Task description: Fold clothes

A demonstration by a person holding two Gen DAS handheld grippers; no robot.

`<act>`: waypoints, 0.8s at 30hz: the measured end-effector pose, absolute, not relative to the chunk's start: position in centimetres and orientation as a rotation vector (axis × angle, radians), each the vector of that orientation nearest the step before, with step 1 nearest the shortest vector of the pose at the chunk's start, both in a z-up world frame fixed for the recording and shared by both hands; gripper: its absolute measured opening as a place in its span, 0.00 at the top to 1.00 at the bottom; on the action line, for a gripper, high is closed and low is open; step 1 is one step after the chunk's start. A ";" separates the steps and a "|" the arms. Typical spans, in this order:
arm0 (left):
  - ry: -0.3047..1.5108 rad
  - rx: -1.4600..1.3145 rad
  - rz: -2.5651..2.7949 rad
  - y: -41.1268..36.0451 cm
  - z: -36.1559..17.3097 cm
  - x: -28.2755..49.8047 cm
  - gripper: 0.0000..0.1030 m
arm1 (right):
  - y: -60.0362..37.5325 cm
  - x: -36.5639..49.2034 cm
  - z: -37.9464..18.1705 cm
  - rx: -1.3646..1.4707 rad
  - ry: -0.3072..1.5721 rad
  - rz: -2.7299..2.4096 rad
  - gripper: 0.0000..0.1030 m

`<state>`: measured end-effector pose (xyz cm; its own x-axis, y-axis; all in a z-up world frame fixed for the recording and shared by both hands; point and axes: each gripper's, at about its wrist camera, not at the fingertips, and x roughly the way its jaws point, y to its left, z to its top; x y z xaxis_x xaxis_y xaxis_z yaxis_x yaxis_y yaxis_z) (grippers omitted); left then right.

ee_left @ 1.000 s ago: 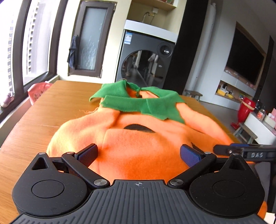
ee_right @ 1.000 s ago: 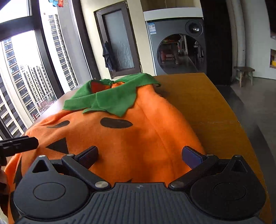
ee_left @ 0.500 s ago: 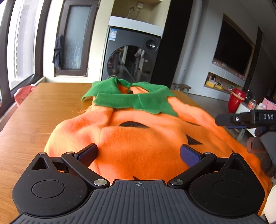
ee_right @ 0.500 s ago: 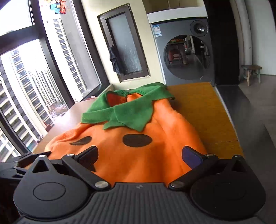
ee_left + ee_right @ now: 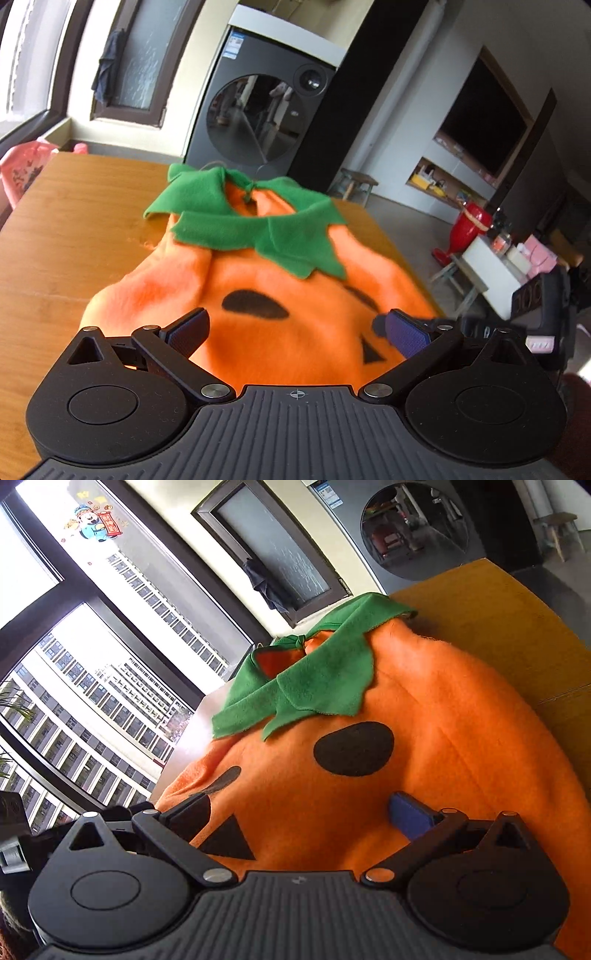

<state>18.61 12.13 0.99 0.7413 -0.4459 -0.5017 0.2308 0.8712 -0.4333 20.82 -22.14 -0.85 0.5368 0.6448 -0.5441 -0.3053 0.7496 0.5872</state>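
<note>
An orange fleece pumpkin costume (image 5: 258,291) with a green leaf collar (image 5: 236,225) and black face patches lies on the wooden table (image 5: 74,221). My left gripper (image 5: 295,328) is open, its blue pads spread over the costume's near hem. My right gripper (image 5: 301,812) is open too, tilted, over the near hem by the black triangle patch (image 5: 225,840); the costume (image 5: 424,738) fills this view. The right gripper's body shows at the right edge of the left wrist view (image 5: 546,314). Whether the fingers touch the cloth I cannot tell.
A washing machine (image 5: 255,110) stands behind the table's far end. A pink bag (image 5: 22,170) sits at the far left. A red vase (image 5: 465,229) and a low white table (image 5: 491,269) stand on the right, a TV (image 5: 484,122) beyond. Large windows (image 5: 74,701) line the left.
Both grippers have moved closer together over the near hem and tilted. The right wrist view has rolled strongly. The costume looks bunched and a little raised at the near side. Jaws stay open.
</note>
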 end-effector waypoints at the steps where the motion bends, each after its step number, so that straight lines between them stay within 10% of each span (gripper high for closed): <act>1: 0.625 -0.376 -0.379 12.1 0.9 19.6 0.00 | -22.0 20.8 -0.8 0.444 0.831 0.596 0.00; 12: 0.676 -0.384 -0.341 11.6 -5.1 22.6 0.00 | -24.0 23.7 1.3 0.468 0.967 0.732 0.00; 19: 0.659 -0.334 -0.341 11.0 -5.3 22.4 0.00 | -19.6 28.2 7.5 -0.148 0.619 0.495 0.00; 24: 0.647 -0.383 -0.358 11.8 -5.6 22.3 0.00 | -13.1 34.3 4.3 -0.459 0.580 0.448 0.23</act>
